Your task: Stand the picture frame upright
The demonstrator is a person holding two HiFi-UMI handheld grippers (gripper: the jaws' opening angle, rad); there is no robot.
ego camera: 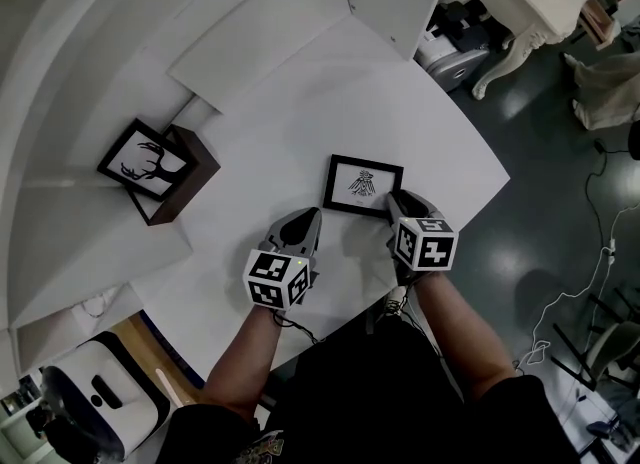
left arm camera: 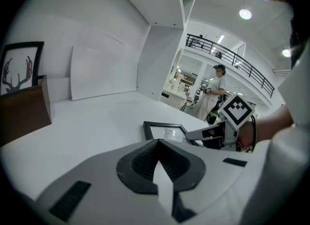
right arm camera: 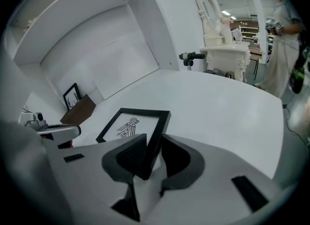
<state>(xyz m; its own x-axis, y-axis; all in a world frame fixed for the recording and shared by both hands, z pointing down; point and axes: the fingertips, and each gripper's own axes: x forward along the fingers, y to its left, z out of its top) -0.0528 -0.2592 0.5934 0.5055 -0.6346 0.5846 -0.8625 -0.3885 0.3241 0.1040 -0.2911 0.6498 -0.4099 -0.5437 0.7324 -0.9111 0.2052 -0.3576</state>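
Near the table's [ego camera: 290, 112] front edge, at its middle, the frame [ego camera: 362, 186] lies flat with its bird print up. Over the table's front right, the right gripper [right arm camera: 151, 139] has its fingers clamped on the frame's side rail, close to the near corner. Over the table's front, left of middle, the left gripper [left arm camera: 157, 141] hovers with fingers together, empty. Toward the table's left side, an antler print [ego camera: 140, 160] leans on a brown box [ego camera: 188, 180].
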